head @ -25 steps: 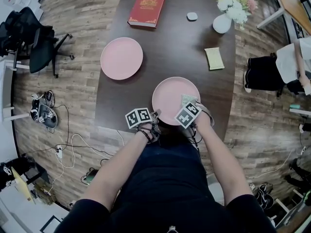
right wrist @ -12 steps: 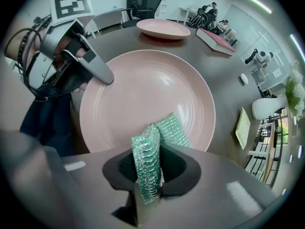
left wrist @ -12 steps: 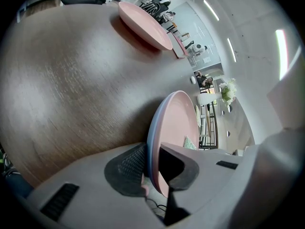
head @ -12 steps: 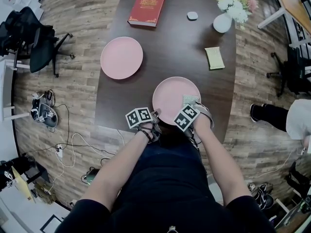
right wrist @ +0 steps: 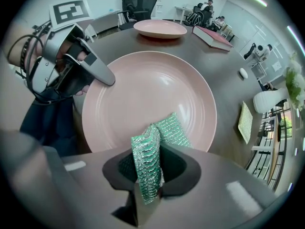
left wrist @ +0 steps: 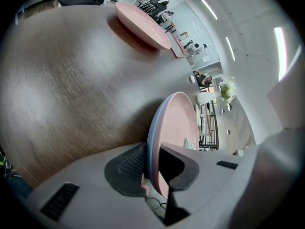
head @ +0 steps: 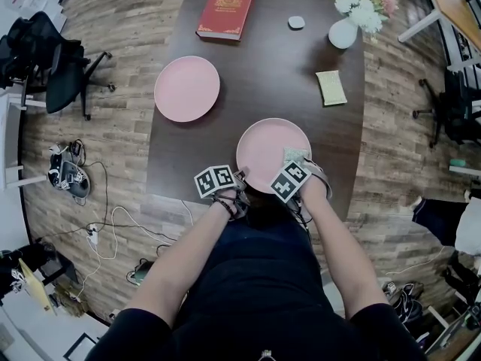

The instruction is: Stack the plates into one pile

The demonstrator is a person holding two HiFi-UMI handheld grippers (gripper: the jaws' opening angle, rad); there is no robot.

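Observation:
Two pink plates are on the dark table (head: 255, 66). The far plate (head: 188, 89) lies flat at the left. The near plate (head: 267, 149) sits at the table's front edge. My left gripper (head: 240, 180) is shut on the near plate's (left wrist: 177, 128) left front rim, with one jaw above the rim and one below. In the left gripper view that gripper (left wrist: 152, 163) shows the rim between its pads. My right gripper (right wrist: 147, 168) is shut on a folded green sponge (right wrist: 148, 159), which hangs over the near plate (right wrist: 152, 94). The sponge (head: 293, 155) shows on the plate's right side.
A red book (head: 225, 11), a small white object (head: 296, 22) and a white vase of flowers (head: 344, 30) stand at the table's far end. A yellow-green pad (head: 331, 89) lies at the right. An office chair (head: 52, 59) stands on the floor to the left.
A person at the room's right side has walked off toward the lower right. Both grippers, the sponge and the plates stay as they were.

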